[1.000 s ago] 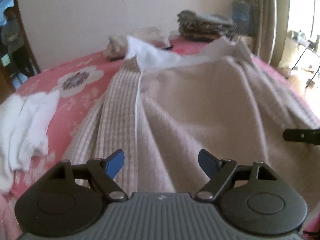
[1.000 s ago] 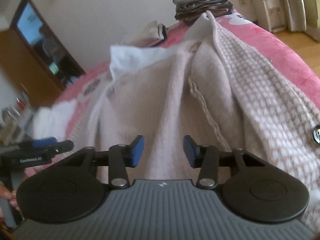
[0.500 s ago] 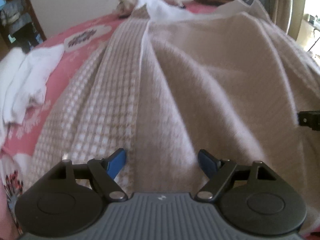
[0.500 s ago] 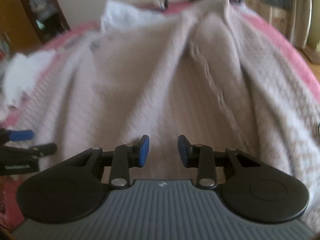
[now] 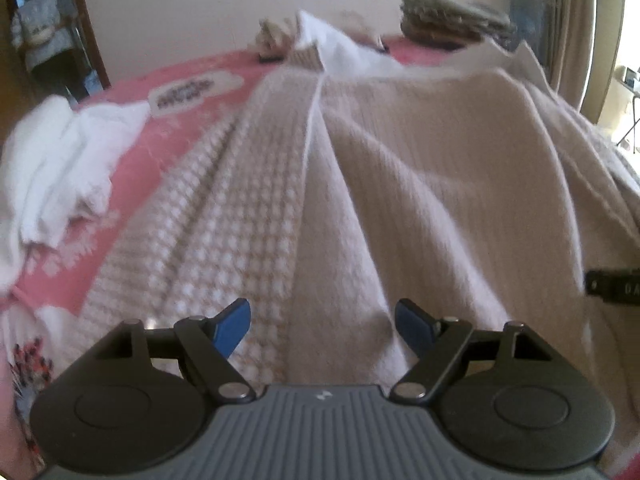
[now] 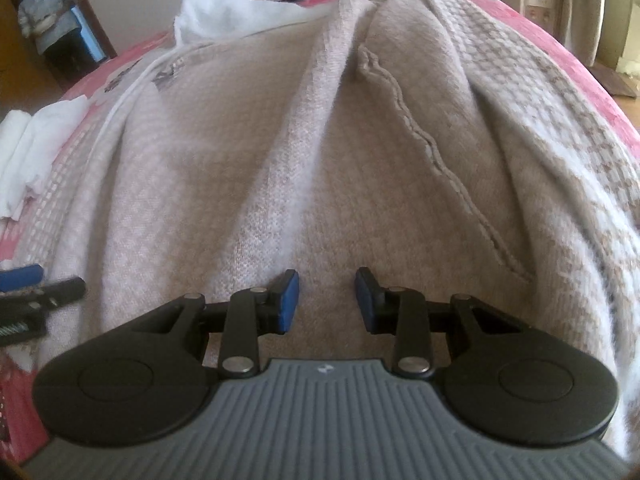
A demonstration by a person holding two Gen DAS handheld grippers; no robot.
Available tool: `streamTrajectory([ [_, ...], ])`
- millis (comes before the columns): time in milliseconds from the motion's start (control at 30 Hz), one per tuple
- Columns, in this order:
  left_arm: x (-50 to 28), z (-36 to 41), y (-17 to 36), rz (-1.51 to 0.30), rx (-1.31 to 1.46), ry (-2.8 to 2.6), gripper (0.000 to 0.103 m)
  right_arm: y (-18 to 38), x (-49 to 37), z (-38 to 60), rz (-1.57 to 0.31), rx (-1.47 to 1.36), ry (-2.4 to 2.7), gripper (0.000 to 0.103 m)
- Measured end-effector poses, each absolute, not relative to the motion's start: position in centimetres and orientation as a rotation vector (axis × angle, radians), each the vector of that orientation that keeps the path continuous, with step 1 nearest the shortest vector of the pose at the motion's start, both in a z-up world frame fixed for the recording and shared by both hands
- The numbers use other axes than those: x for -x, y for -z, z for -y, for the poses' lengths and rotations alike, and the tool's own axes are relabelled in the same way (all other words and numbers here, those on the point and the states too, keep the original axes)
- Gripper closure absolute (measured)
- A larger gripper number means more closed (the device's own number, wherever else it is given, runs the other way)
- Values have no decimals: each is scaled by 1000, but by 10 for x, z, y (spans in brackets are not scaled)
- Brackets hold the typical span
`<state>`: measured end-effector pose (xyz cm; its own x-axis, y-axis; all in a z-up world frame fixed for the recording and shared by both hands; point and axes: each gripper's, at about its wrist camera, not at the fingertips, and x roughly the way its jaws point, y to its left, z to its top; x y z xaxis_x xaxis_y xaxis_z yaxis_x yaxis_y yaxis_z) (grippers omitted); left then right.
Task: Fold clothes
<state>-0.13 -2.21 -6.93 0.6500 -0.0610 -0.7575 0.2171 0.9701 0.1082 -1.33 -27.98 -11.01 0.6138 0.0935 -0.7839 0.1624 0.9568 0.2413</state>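
Note:
A beige knitted cardigan [image 5: 420, 184] with a white checked edge lies spread, creased lengthwise, on a pink bedspread [image 5: 160, 136]. My left gripper [image 5: 322, 326] hangs open and wide just over its near end, where the checked band meets the plain knit. Nothing is between its pads. My right gripper [image 6: 327, 300] hovers low over the plain knit [image 6: 360, 152], right of a raised fold. Its jaws stand narrower but apart, and they grip no fabric. Each gripper shows at the edge of the other's view: the right gripper [image 5: 612, 286] and the left gripper [image 6: 36, 284].
A crumpled white cloth [image 5: 60, 172] lies left of the cardigan. A white garment [image 6: 232, 16] sits at its far end, and a folded stack [image 5: 452, 20] at the bed's far side. A person [image 5: 40, 32] stands at the far left. The bed edge drops off right [image 6: 600, 80].
Both grippers have sunk closer to the cardigan and tilted further down. The right jaws have narrowed. The left jaws have kept their width.

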Motion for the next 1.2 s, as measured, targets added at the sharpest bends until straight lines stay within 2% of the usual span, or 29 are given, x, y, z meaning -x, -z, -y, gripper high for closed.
streamTrajectory([
  [233, -7, 18, 85, -957, -218, 142, 22, 108, 15, 282, -931, -331, 52, 72],
  [500, -9, 13, 85, -971, -204, 122, 22, 81, 28, 280, -852, -270, 36, 71],
  [1200, -5, 22, 85, -988, -183, 88, 20, 77, 23, 283, -827, -329, 1, 69],
])
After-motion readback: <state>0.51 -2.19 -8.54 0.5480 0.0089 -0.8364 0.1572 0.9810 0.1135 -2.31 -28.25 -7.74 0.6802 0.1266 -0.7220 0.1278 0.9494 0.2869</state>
